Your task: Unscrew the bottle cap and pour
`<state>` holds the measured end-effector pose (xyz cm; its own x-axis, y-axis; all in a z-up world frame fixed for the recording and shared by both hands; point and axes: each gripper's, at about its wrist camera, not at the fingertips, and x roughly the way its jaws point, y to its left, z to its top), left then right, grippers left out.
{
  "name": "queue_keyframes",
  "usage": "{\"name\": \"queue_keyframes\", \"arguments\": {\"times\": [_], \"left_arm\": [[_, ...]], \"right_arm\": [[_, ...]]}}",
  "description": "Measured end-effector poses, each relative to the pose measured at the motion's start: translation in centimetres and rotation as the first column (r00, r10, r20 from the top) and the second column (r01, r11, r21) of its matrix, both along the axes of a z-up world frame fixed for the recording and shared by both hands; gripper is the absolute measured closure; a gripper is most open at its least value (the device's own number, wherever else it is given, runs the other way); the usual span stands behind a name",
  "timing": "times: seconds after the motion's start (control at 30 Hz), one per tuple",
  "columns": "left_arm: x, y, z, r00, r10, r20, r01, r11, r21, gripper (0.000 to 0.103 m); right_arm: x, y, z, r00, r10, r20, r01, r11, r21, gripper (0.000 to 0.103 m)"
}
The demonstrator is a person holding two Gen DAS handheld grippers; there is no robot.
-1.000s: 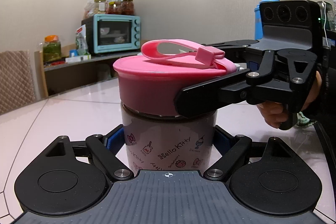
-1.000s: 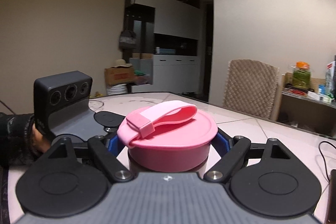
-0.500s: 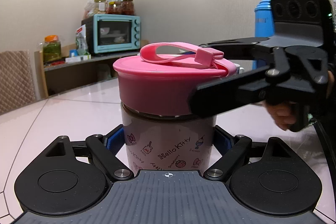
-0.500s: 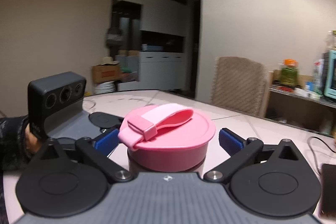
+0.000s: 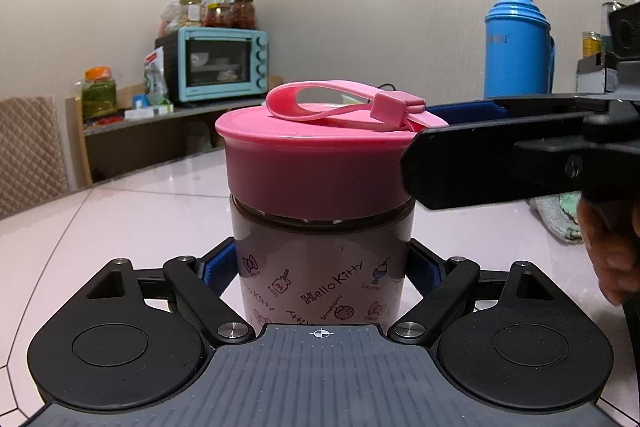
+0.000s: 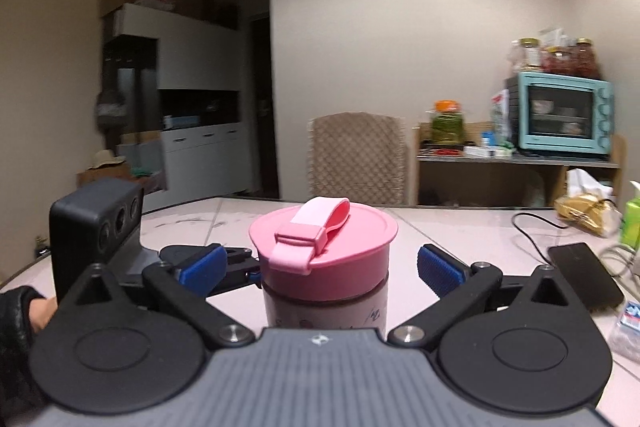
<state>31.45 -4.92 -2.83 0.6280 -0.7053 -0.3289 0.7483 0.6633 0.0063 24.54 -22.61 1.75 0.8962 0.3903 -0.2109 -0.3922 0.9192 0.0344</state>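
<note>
Pale pink tabletop (image 5: pixel 132 211) fills the lower left of the left wrist view, with a teal oven (image 5: pixel 222 65) on a shelf at upper left and a blue flask (image 5: pixel 518 43) at upper right. At centre stands the bottle (image 5: pixel 324 267), upright, its printed body gripped at both sides by the left gripper (image 5: pixel 322 271), whose blue pads press against it. On top sits the cap (image 5: pixel 320 163), pink, with a strap looped over it, seated level with no gap showing. From the right edge the right gripper (image 5: pixel 472 143) reaches in; a second ago its near finger lay across the cap's front, and now it stands off to the cap's right.

Across the table in the right wrist view, a woven chair (image 6: pixel 358 157) and the oven (image 6: pixel 562 113) at right sit behind the bottle (image 6: pixel 326 303) at centre. The right gripper (image 6: pixel 320 269) was clamped on the cap (image 6: pixel 324 251) a second ago; now its jaws are spread wide, both pads (image 6: pixel 438 269) clear of the rim, and the view has swung round. I judge this a release to re-grip for another twist: the cap looks still on, so pouring is well off.
</note>
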Motion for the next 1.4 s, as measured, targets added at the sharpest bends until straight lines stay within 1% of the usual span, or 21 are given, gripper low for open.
{"name": "queue_keyframes", "arguments": {"times": [0.13,0.43,0.7,1.03,1.1,1.13,1.3,1.4], "left_arm": [[0.0,0.0,0.0,1.0,0.0,0.0,0.0,1.0,0.0,0.013],[0.1,0.0,0.0,1.0,0.0,0.0,0.0,1.0,0.0,0.013],[0.1,0.0,0.0,1.0,0.0,0.0,0.0,1.0,0.0,0.013],[0.1,0.0,0.0,1.0,0.0,0.0,0.0,1.0,0.0,0.013],[0.1,0.0,0.0,1.0,0.0,0.0,0.0,1.0,0.0,0.013],[0.1,0.0,0.0,1.0,0.0,0.0,0.0,1.0,0.0,0.013],[0.1,0.0,0.0,1.0,0.0,-0.001,0.0,1.0,0.0,0.013],[0.1,0.0,0.0,1.0,0.0,-0.001,0.0,1.0,0.0,0.013]], "right_arm": [[0.2,1.0,-0.5,0.998,-0.07,-0.002,0.07,0.997,-0.011,0.0],[1.2,3.1,-1.1,0.991,-0.137,0.003,0.137,0.99,-0.036,0.0],[2.0,4.0,-1.1,0.982,-0.188,0.005,0.188,0.98,-0.058,0.0],[2.4,4.3,-1.2,0.979,-0.203,0.003,0.203,0.978,-0.051,0.001],[2.5,4.3,-1.2,0.98,-0.2,0.0,0.2,0.979,-0.049,0.003],[2.5,4.4,-1.1,0.98,-0.199,-0.002,0.198,0.979,-0.049,0.006],[2.5,4.6,-1.0,0.982,-0.188,0.0,0.188,0.981,-0.046,0.007],[2.6,4.8,-0.9,0.983,-0.185,0.0,0.185,0.982,-0.046,0.012]]}}
